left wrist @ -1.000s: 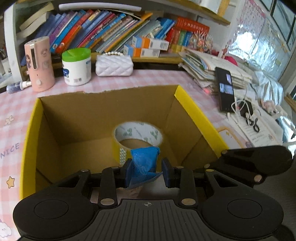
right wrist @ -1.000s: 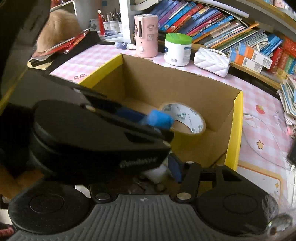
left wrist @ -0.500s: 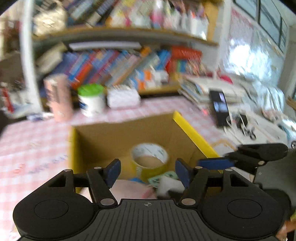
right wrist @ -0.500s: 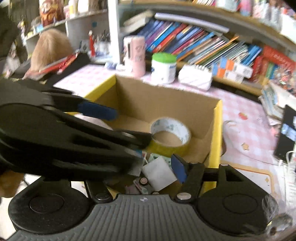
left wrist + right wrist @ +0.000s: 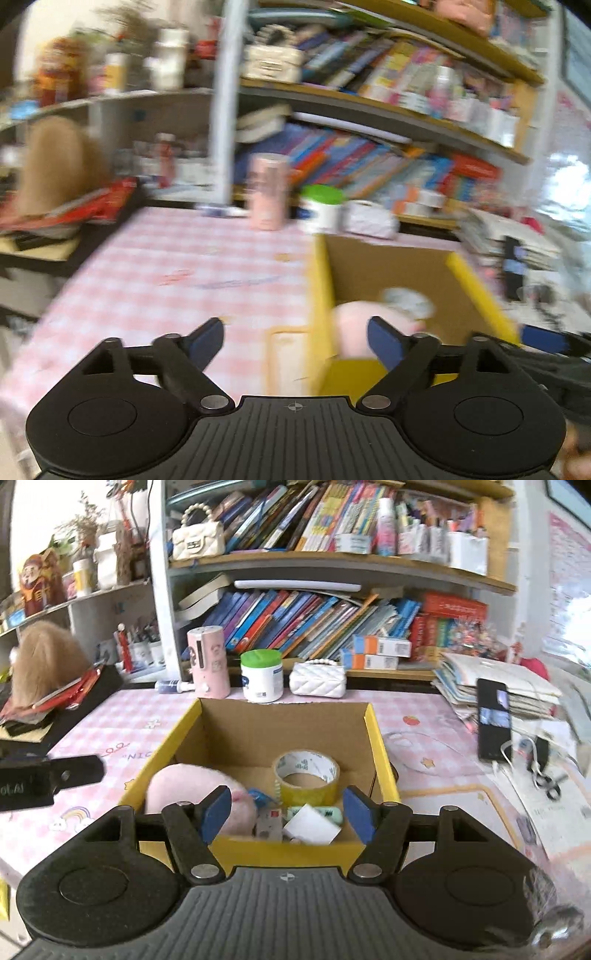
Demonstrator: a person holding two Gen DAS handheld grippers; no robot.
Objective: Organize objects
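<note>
A cardboard box with yellow rims [image 5: 376,734] stands on the pink checked table. Inside lie a tape roll [image 5: 306,777], a pink plush [image 5: 184,786], a blue item [image 5: 260,796], a white card [image 5: 312,829] and small packets. My right gripper [image 5: 286,814] is open and empty, just before the box's near rim. My left gripper [image 5: 295,345] is open and empty, left of the box [image 5: 319,280]; its view is blurred. The plush [image 5: 351,328] shows there too. The left gripper's finger [image 5: 74,771] shows at the left edge of the right wrist view.
A pink bottle [image 5: 207,661], a green-lidded jar [image 5: 262,675] and a white quilted purse [image 5: 317,677] stand behind the box before bookshelves. A phone [image 5: 493,720], cables and papers lie at the right. A black box with red items [image 5: 74,698] sits at the left.
My left gripper let go of the blue item into the box, opened, and pulled back up and to the left. My right gripper also drew back from the box.
</note>
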